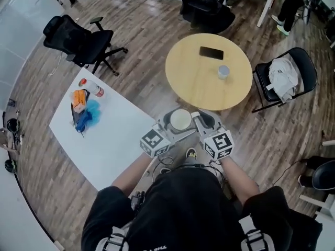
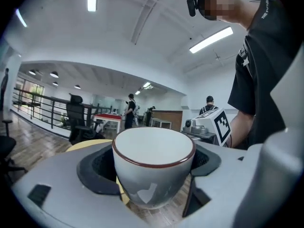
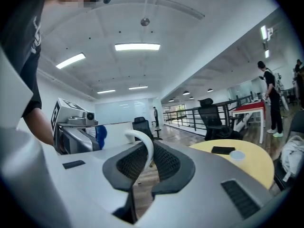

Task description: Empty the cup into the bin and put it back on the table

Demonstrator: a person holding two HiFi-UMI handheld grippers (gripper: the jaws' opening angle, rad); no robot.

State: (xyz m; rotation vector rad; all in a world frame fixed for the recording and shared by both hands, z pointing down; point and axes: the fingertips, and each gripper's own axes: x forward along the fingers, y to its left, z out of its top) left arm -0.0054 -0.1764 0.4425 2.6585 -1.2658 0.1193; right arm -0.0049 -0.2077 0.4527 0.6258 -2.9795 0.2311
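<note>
The person holds one cup [image 2: 153, 158] with both tongs, in the air and in front of the chest. The left tongs [image 1: 170, 124] are closed on the body of the cup, one pad on each side of its wall. The cup stands upright, grey outside with a dark red rim, and its inside looks plain white. The right tongs [image 3: 146, 161] stand narrow and pinch the white handle [image 3: 144, 144] of the same cup between their dark pads. In the head view the cup shows just at the near edge of the round tabletop [image 1: 193, 85], above the wooden floor [image 1: 141, 30]. On the far part of this tabletop lie a black phone [image 1: 211, 52] and, near it to the right, a small pale round thing [image 1: 223, 71]. To the left there is a white rectangular surface [image 1: 115, 140] with a bottle [image 1: 93, 88] on its far corner.
</note>
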